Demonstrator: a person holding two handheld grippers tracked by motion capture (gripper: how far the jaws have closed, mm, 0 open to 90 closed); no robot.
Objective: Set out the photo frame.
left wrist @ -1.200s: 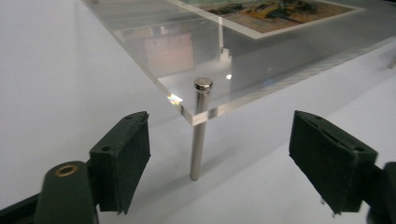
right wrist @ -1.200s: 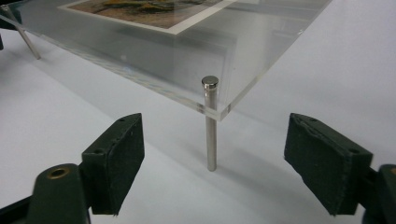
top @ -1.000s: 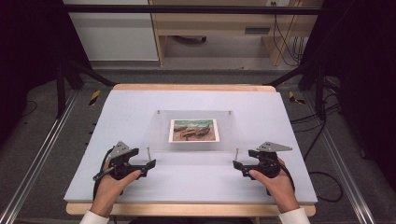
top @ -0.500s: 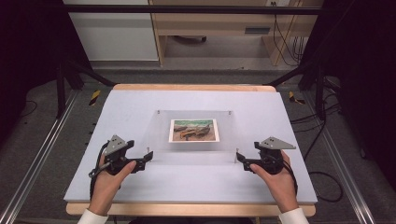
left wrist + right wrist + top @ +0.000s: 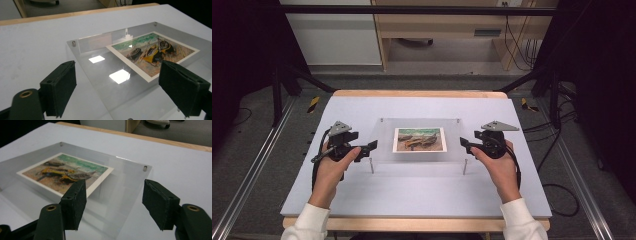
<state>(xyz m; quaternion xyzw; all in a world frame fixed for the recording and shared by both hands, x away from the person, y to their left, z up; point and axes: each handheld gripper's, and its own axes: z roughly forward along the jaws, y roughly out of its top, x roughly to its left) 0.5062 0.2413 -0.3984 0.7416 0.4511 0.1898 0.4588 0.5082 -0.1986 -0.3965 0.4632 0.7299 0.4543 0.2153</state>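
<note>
A clear acrylic plate (image 5: 422, 157) stands on short metal posts in the middle of the white table (image 5: 412, 200). A picture of boats (image 5: 420, 139) lies under it. My left gripper (image 5: 371, 146) hovers at the plate's left edge and my right gripper (image 5: 463, 142) at its right edge, both pointing inward. In the left gripper view the jaws (image 5: 120, 90) are open, with the plate (image 5: 100, 72) and picture (image 5: 152, 53) ahead. In the right gripper view the jaws (image 5: 117, 203) are open over the plate's edge (image 5: 125, 177). Both pairs have just been closing, pinching nothing.
The table has a wooden rim (image 5: 422, 93) at the far side. Metal rails (image 5: 257, 165) run along both sides on the floor, with cables (image 5: 562, 192) at the right. A desk and cabinet (image 5: 437, 30) stand beyond the table.
Both hands have moved away from the table's front edge and risen, and now flank the plate's left and right edges. The plate and picture have not moved.
</note>
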